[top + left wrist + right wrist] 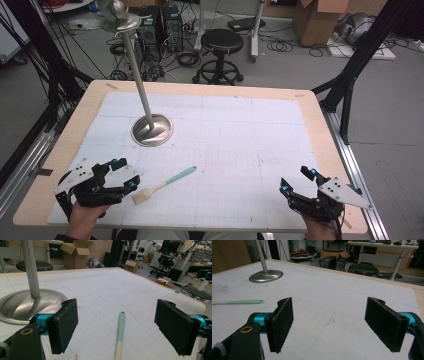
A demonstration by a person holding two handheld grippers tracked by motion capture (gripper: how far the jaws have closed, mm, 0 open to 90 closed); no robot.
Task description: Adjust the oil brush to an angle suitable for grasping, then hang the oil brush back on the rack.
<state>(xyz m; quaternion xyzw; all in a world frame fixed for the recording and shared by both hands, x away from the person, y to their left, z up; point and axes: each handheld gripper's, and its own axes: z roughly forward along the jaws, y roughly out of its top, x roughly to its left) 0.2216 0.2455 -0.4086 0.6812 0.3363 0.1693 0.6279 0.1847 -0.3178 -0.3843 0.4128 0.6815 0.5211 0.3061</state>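
A small brush [165, 184] with a mint-green handle and a pale wooden head lies flat on the white gridded mat [240, 130], left of the middle near the front. My left gripper [126, 174] is at the front left, just left of the brush head, and is open. In the left gripper view the green handle [121, 322] lies on the mat between and beyond the open jaws of the left gripper [117, 326], untouched. My right gripper [297, 180] is open at the front right over bare mat. The right gripper view has the right gripper [329, 325] holding nothing and the brush [239, 301] far to the left.
A metal stand with a round base [151, 130] and a tall leaning pole [134, 60] sits on the mat behind the left gripper. The wooden table edge [330, 150] frames the mat. Beyond the table are a black stool [221, 42], cardboard boxes [320, 20] and cables.
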